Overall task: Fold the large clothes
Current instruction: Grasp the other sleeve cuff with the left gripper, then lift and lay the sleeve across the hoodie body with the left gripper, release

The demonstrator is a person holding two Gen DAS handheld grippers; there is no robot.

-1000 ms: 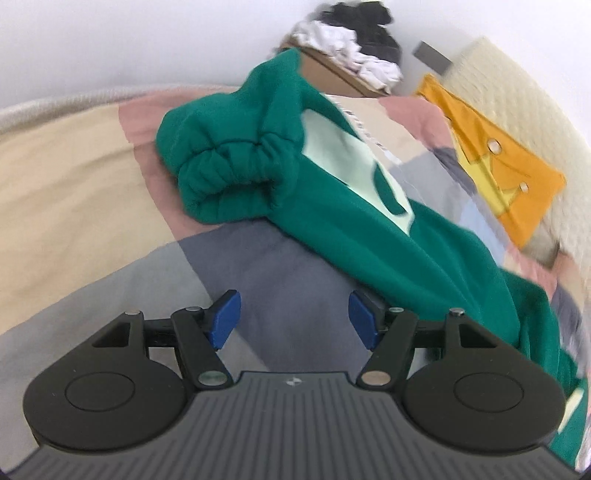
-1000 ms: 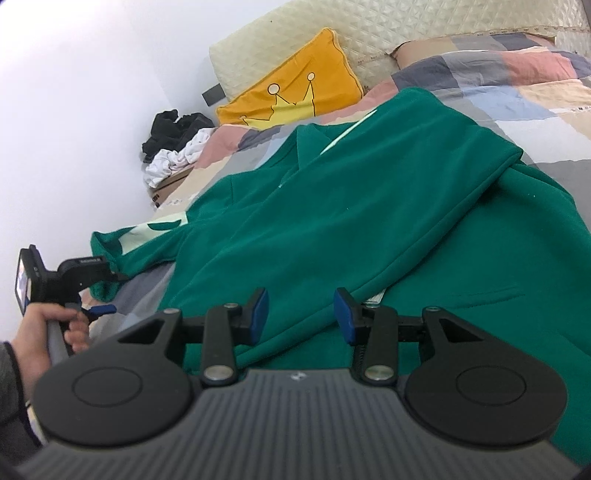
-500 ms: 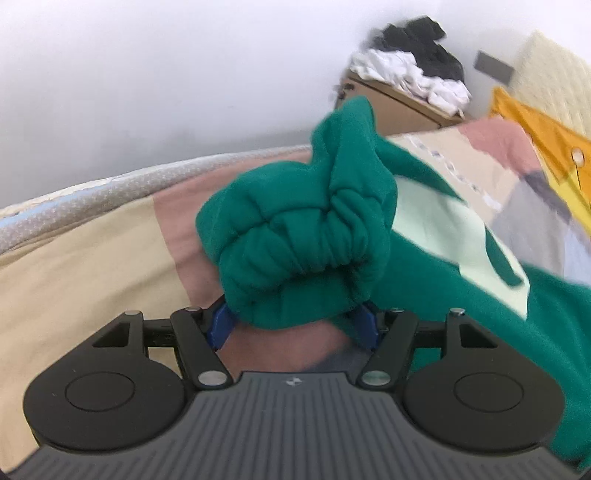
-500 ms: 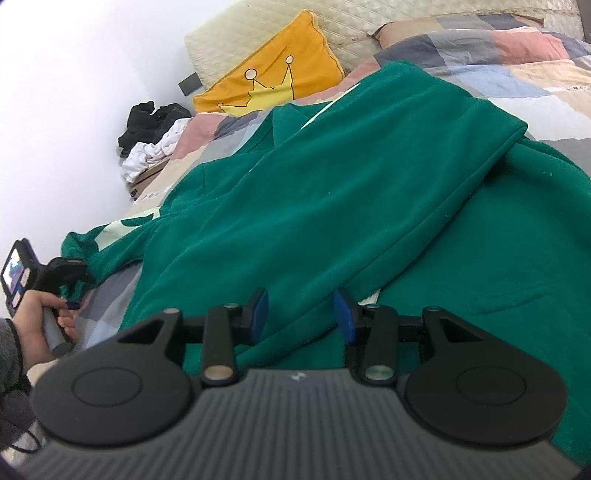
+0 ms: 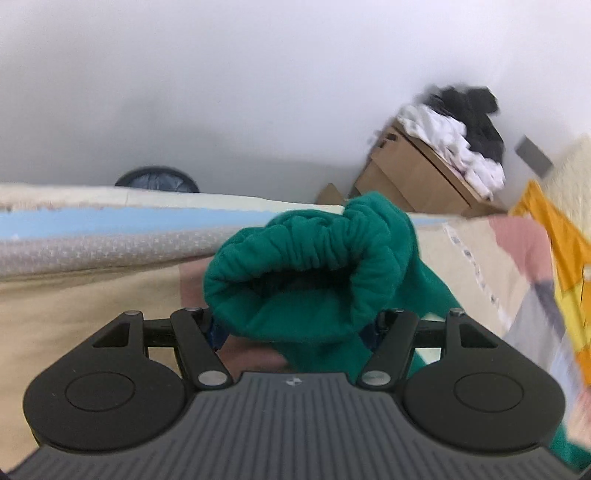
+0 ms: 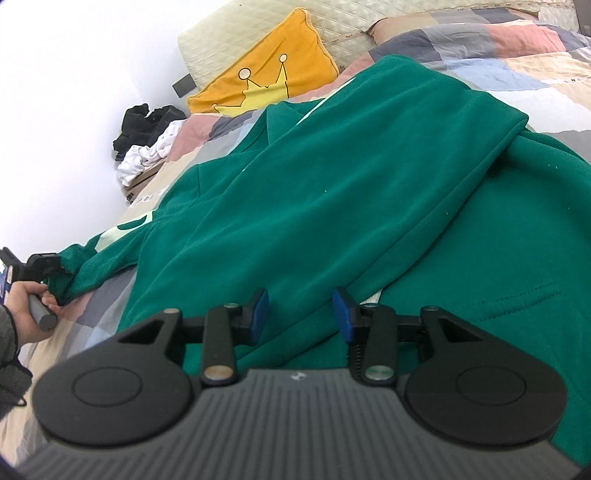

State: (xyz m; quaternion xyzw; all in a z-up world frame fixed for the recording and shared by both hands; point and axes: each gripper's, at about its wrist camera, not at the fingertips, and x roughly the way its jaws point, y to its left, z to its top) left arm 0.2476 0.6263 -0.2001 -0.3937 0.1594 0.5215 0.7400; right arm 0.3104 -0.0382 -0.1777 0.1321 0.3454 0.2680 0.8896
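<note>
A large green sweatshirt (image 6: 332, 177) lies spread over the patchwork quilt (image 6: 517, 62), one side folded across its body. Its bunched sleeve cuff (image 5: 306, 258) sits between the jaws of my left gripper (image 5: 292, 332). The jaws stand wide and the cuff hides most of both blue pads. In the right wrist view that gripper's black body (image 6: 38, 264) and the person's hand (image 6: 26, 302) are at the sleeve's end, far left. My right gripper (image 6: 301, 310) hovers open just over the fold's lower edge, blue pads apart.
A yellow crown pillow (image 6: 266, 77) leans on the cream headboard (image 6: 369, 18). A cardboard box (image 5: 413, 173) beside the bed holds white and black clothes (image 5: 458, 129). The bed's edge (image 5: 92, 236) runs close behind the cuff, with a dark round object (image 5: 157, 179) on the floor beyond.
My left gripper has moved forward onto the sleeve cuff, which now sits between its jaws, and its view has swung toward the bed's edge and wall. The right gripper has barely shifted.
</note>
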